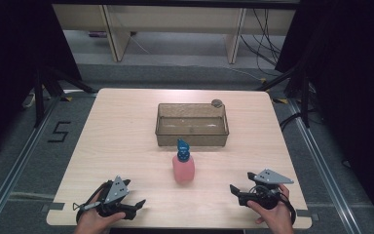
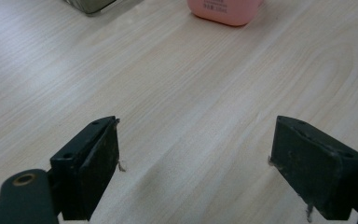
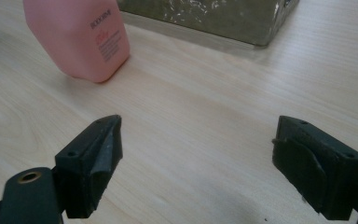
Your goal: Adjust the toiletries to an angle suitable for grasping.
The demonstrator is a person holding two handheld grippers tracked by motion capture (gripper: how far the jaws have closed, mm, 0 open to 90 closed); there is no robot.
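Observation:
A pink bottle (image 1: 183, 168) with a blue cap (image 1: 182, 147) stands upright on the wooden table (image 1: 117, 141), just in front of a clear plastic bin (image 1: 192, 126). My left gripper (image 1: 137, 205) rests near the front left edge, open, with only bare wood between its jaws (image 2: 196, 158). The bottle's base (image 2: 224, 11) lies far ahead of it. My right gripper (image 1: 235, 191) sits near the front right edge, also open and holding nothing (image 3: 198, 158). Ahead of it to the left is the pink bottle (image 3: 81, 37), with the bin (image 3: 209, 18) behind.
A small round grey object (image 1: 216, 103) lies at the bin's far right corner. Black stands and cables line both sides of the table. A floor marking "5" (image 1: 59, 131) sits to the left.

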